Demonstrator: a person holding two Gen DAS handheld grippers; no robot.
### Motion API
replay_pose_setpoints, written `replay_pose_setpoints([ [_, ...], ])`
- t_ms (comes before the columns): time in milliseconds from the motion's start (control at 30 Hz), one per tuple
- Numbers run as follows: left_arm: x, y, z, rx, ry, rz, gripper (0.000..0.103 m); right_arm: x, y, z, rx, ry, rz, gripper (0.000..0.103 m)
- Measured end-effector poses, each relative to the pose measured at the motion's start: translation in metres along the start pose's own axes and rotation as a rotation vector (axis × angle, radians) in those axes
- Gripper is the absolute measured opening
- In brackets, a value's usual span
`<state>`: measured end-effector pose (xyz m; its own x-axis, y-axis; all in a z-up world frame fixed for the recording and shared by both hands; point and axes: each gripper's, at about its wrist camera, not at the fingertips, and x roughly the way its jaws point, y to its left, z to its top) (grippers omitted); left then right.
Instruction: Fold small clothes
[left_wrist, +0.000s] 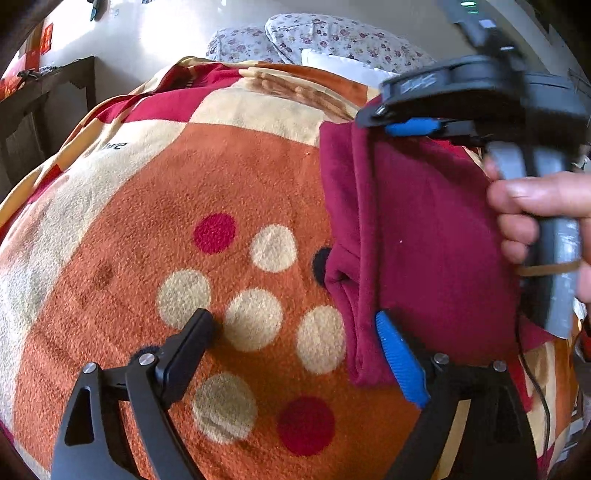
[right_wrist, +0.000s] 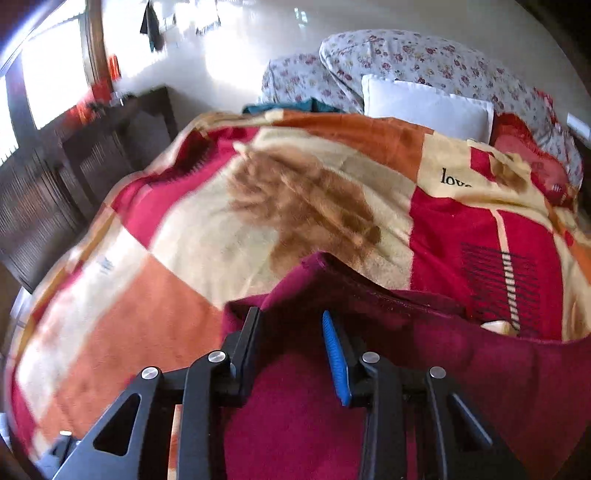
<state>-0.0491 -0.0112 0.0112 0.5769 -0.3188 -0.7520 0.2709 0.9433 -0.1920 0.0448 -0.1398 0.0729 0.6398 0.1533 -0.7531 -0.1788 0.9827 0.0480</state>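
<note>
Our left gripper (left_wrist: 295, 347) has its fingers spread wide and gripping nothing, one on the spotted blanket (left_wrist: 166, 206) covering the bed, the blue-padded one resting at the near edge of the maroon garment (left_wrist: 424, 240). Our right gripper (right_wrist: 291, 332) has its fingers partly closed with a raised fold of that garment between them, though we cannot tell whether they truly pinch it. We judge a fold is being carried across the garment, which lies toward the blanket's right side; next, the raised edge needs laying down squarely and releasing.
</note>
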Motion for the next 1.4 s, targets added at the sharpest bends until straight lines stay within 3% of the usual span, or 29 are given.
replay_pose_setpoints([
  [267,0.001,0.003,0.001,-0.007,-0.001,-0.013,0.091,0.006,0.007,0.0,-0.029,-0.023,-0.047,0.039],
  [400,0.002,0.005,0.001,-0.011,0.0,-0.02,0.092,-0.015,-0.003,-0.004,0.048,-0.04,0.032,0.039],
  [500,0.002,0.007,0.002,-0.012,0.0,-0.022,0.092,-0.03,-0.008,-0.008,0.064,-0.071,0.041,0.039],
  [633,0.003,0.007,0.001,-0.011,0.0,-0.021,0.093,-0.031,-0.014,-0.004,0.075,-0.092,-0.02,0.039],
  [867,0.004,0.008,0.001,-0.015,0.001,-0.026,0.094,0.011,-0.013,0.003,0.043,-0.025,-0.056,0.034],
  [1000,0.005,0.011,0.002,-0.029,-0.001,-0.045,0.096,0.003,-0.021,0.002,0.097,-0.025,-0.016,0.034],
  [1067,0.004,0.012,0.002,-0.032,-0.003,-0.051,0.096,-0.005,-0.024,-0.001,0.152,-0.005,0.025,0.04],
  [1167,0.004,0.012,0.002,-0.03,-0.003,-0.051,0.097,-0.018,-0.016,-0.009,0.171,0.008,0.093,0.066],
  [1200,0.004,0.012,0.001,-0.031,-0.003,-0.051,0.097,-0.019,-0.007,-0.012,0.145,0.018,0.096,0.069],
  [1400,0.004,0.012,0.001,-0.033,-0.002,-0.056,0.097,-0.011,0.021,-0.014,0.052,0.055,0.008,0.07],
])
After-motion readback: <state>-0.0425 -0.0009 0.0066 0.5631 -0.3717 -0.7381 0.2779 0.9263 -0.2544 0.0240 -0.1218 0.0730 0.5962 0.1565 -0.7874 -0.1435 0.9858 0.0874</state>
